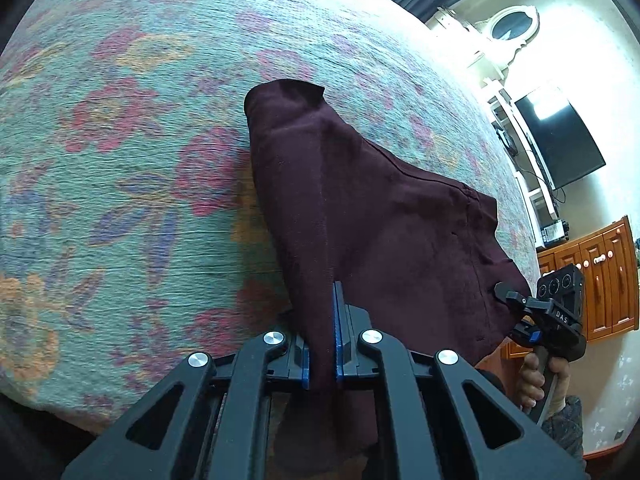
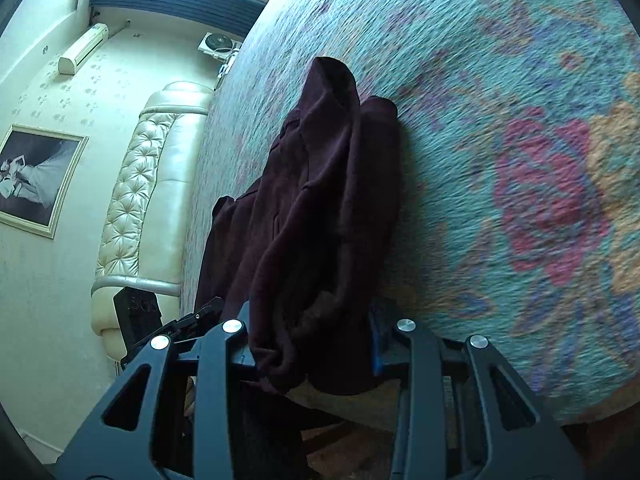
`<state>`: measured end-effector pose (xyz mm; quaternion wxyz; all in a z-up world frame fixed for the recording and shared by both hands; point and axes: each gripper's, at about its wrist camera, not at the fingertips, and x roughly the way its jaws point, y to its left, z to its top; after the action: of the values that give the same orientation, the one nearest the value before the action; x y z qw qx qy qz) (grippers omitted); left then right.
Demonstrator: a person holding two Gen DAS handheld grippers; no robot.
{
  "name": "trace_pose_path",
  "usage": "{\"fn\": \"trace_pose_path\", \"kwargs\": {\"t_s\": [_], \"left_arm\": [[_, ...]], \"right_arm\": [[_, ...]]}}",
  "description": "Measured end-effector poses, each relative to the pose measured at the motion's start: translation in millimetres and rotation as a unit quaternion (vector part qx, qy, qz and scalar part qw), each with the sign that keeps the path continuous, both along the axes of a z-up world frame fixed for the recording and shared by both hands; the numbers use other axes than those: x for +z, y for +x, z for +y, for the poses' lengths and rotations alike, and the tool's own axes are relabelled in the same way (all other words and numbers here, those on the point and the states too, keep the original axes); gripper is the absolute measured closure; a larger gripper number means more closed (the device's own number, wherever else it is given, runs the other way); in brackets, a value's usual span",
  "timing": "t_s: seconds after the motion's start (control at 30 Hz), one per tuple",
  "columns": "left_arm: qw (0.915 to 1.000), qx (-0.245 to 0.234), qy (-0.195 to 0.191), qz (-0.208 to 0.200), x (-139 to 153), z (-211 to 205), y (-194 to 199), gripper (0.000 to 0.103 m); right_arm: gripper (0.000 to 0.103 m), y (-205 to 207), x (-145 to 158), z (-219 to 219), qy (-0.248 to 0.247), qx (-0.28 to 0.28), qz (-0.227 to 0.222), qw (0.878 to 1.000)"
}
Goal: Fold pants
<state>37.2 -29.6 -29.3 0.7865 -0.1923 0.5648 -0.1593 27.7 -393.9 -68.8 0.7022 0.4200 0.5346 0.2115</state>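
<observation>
Left wrist view: your left gripper is clamped tight on a thin fold of the dark maroon pants. From that grip the cloth runs away across the floral bedspread, its far end lying flat. Your right gripper bites the same edge, well to the right of the left gripper. Risk: if you pull the two grips apart unevenly, the thin fold may slip out.

Right wrist view: your right gripper stands partly closed on a thick bunch of the pants, which rises from the jaws and drapes onto the bedspread. Risk: a bunched grip hides layers, so the fold may land crooked or creased.
</observation>
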Motion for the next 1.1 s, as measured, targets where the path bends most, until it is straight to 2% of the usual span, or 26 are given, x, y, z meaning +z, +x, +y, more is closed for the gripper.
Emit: {"fn": "trace_pose_path", "kwargs": {"t_s": [0.17, 0.3, 0.57, 1.1], "left_arm": [[0.9995, 0.027, 0.015, -0.003, 4.1, 31.7, -12.9, 0.095], [0.9992, 0.038, 0.012, 0.002, 0.0, 45.4, -17.2, 0.095], [0.9996, 0.022, 0.016, -0.001, -11.0, 43.5, -15.1, 0.092], [0.9997, 0.022, -0.007, 0.002, -17.7, 50.3, -14.1, 0.081]], "right_arm": [[0.068, 10.6, 2.6, 40.0, 0.001, 0.036, 0.002, 0.999], [0.068, 13.3, 2.8, 52.4, -0.002, 0.045, 0.002, 0.999], [0.069, 7.6, -15.1, 33.9, 0.018, 0.038, 0.008, 0.999], [0.068, 6.5, -11.2, 32.7, 0.024, 0.037, 0.007, 0.999]]}}
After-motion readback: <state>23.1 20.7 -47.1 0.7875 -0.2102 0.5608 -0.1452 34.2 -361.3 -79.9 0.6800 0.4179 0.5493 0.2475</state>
